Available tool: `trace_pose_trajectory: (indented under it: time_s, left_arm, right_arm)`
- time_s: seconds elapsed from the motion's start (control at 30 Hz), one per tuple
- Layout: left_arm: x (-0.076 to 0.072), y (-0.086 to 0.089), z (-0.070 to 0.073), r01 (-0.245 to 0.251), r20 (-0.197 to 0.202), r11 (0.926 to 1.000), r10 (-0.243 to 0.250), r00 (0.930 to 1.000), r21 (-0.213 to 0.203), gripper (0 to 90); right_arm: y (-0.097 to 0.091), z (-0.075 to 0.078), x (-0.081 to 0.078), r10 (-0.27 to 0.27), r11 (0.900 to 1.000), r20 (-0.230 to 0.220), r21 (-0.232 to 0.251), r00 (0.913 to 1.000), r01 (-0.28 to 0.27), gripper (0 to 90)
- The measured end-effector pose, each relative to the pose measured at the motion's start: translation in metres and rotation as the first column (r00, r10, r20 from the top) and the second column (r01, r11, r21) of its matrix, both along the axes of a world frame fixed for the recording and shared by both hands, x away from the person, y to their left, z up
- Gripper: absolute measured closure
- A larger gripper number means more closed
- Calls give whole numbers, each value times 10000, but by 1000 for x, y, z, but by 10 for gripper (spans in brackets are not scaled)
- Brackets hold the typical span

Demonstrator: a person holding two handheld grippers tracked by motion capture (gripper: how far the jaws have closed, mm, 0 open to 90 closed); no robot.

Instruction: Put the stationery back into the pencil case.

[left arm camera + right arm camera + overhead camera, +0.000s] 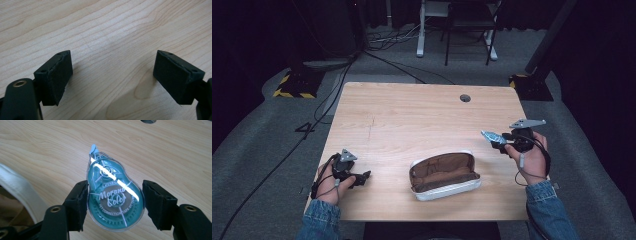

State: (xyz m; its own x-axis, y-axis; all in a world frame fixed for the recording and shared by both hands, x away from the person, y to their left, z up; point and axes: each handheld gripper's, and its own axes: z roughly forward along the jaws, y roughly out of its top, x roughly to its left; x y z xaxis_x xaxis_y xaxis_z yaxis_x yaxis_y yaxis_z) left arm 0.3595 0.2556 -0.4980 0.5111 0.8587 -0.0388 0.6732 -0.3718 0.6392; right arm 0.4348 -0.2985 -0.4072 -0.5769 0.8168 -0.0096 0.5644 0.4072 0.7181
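Pale wood table (37, 142) lay behind a teal, clear-shelled correction tape (113, 197) clamped between the right gripper's (115, 203) jaws; left gripper (112, 75) gaped, holding nothing.

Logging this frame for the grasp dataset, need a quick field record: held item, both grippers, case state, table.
held item: teal correction tape, clamped by its sides, tip pointing away from the gripper
right gripper: shut on the correction tape, raised above the table
left gripper: open, nothing between its jaws, low over bare wood
pencil case: open, brown lining showing, lying between the hands
table: light wood
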Motion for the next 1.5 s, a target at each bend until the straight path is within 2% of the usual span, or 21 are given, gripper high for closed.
trace_pose_trajectory:
  time_s: [0.17, 0.33, 0.47, 0.53, 0.7, 1.0, 1.27, 1.33, 1.5]
  left_arm:
    - [0, 1, -1, 101, 138, 9999, -102, 9999, 98, 150]
    - [0, 0, -3, 123, 328, 9999, -122, 9994, -13, 137]
    - [0, 0, -6, 167, 460, 9999, -164, 9988, -42, 107]
    - [1, -1, -8, 141, 568, 9997, -131, 9983, -185, 84]
    - [1, -2, -8, 133, 561, 9997, -123, 9984, -183, 75]
    - [1, -2, -7, 147, 528, 9998, -141, 9985, -100, 68]
    - [1, -2, -7, 106, 510, 9999, -100, 9986, -127, 64]
    - [1, -2, -7, 101, 508, 9999, -95, 9987, -129, 63]
    - [2, -2, -7, 124, 486, 9999, -119, 9987, -97, 61]
  right_arm:
    - [10, 14, -9, 368, 9993, 167, -2, 9992, -368, 397]
    - [20, 26, -17, 722, 9974, 303, 23, 9969, -723, 397]
    - [28, 34, -24, 1058, 9944, 385, 35, 9936, -1061, 397]
    - [32, 37, -27, 1226, 9924, 400, 68, 9916, -1230, 397]
    - [42, 43, -35, 1645, 9862, 336, 145, 9858, -1650, 397]
    - [61, 47, -45, 2282, 9731, -24, 325, 9736, -2280, 397]
    - [80, 47, -54, 2895, 9571, -188, 160, 9570, -2892, 397]
    - [81, 47, -55, 2953, 9553, -194, 156, 9552, -2951, 397]
    - [89, 45, -57, 3299, 9440, -398, 176, 9432, -3295, 397]
